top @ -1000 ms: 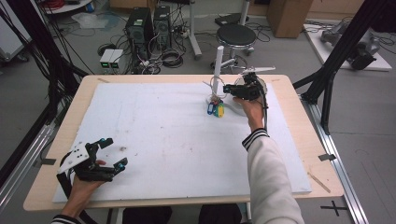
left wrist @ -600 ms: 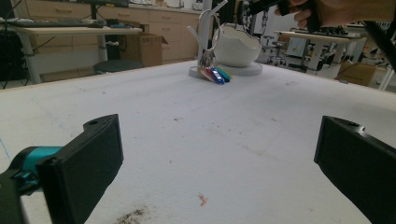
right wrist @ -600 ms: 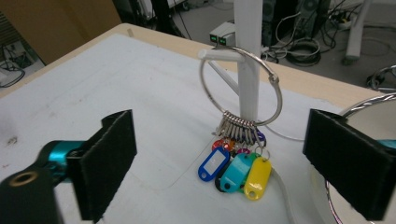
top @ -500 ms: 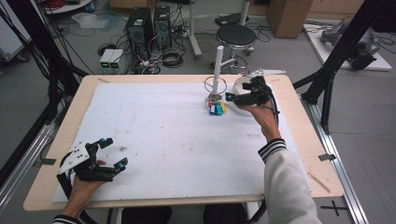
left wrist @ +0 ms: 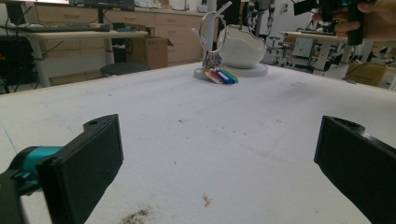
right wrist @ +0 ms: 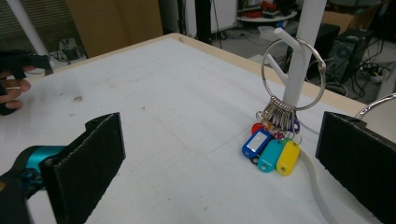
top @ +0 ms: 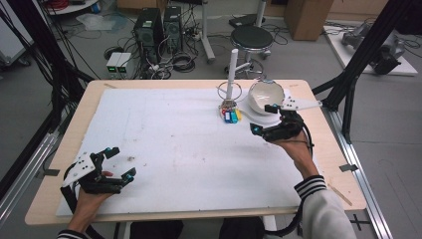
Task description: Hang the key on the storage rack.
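A large silver key ring [right wrist: 293,74] hangs on a short peg of the white post [right wrist: 302,51], standing upright with its top hooked over the peg and its lower edge near the tabletop. At the ring's six o'clock a cluster of small metal loops gathers the key tags [right wrist: 271,151], which fan out flat on the white table cover toward five and seven o'clock: a blue tag with a white label, a teal one, a yellow one, and a red one partly hidden behind them. In the high view the bunch [top: 229,115] lies at the post's six o'clock.
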Action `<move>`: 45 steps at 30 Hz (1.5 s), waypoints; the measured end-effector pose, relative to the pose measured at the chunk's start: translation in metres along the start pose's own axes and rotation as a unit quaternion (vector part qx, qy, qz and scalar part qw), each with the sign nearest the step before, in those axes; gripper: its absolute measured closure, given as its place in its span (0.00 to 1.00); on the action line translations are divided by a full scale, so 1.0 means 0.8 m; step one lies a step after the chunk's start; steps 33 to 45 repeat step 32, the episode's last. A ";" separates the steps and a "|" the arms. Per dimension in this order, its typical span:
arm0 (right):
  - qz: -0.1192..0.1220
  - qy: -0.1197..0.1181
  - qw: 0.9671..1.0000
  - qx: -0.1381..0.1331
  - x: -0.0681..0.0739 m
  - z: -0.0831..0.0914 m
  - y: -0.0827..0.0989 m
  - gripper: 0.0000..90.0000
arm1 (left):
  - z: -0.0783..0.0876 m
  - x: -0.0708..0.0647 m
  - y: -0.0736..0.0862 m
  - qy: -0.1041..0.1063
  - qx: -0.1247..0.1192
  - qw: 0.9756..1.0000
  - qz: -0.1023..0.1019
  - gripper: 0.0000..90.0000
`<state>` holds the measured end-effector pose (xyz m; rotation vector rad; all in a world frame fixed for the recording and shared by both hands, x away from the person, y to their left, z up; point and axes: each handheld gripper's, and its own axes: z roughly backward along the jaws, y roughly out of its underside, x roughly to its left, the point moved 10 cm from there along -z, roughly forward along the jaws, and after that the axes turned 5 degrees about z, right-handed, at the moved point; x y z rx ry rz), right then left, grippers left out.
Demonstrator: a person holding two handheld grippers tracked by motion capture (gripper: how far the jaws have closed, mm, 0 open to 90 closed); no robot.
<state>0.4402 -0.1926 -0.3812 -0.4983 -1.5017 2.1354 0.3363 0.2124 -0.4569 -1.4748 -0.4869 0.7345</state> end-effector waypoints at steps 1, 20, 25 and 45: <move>0.001 0.001 1.000 -0.002 0.002 0.002 0.003 0.01 | 0.000 0.000 0.000 -0.001 0.000 1.000 0.000 0.02; 0.004 0.034 0.996 -0.086 0.028 0.040 0.088 0.01 | 0.002 -0.001 -0.001 -0.008 -0.007 1.000 -0.009 0.02; 0.009 0.032 0.996 -0.081 0.036 0.038 0.110 0.01 | 0.003 -0.001 -0.001 -0.008 -0.011 1.000 -0.010 0.02; 0.006 0.046 0.994 -0.098 0.039 0.041 0.121 0.01 | 0.004 -0.001 -0.002 -0.013 -0.019 1.000 -0.013 0.02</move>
